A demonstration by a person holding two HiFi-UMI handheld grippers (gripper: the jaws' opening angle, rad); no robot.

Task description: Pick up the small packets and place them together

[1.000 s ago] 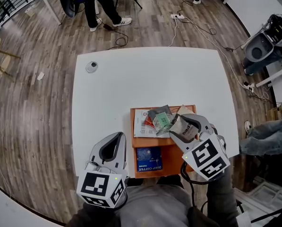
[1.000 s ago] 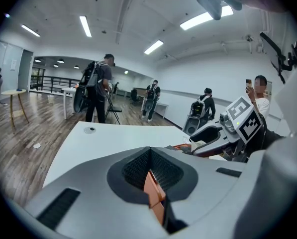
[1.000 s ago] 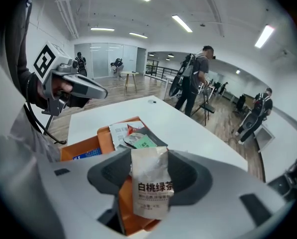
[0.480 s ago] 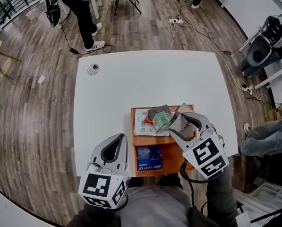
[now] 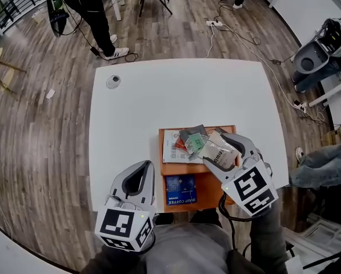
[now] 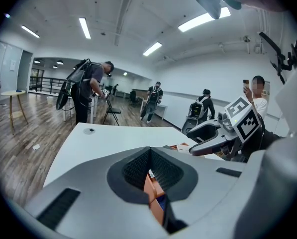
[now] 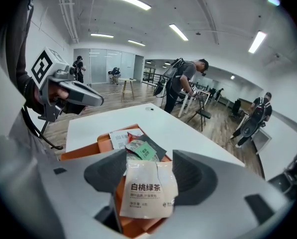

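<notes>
White tea packet (image 7: 147,193) is released between the just-opened jaws of the right gripper (image 5: 221,148) over the orange tray (image 5: 211,188), while the left gripper (image 5: 143,165) is closed, empty.

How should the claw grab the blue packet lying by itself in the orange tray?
Probably come straight down from above and pinch the blue packet by two opposite edges. It lies flat on the floor of the orange tray, whose walls would block a sideways approach, and nothing is stacked on top of it.
</notes>
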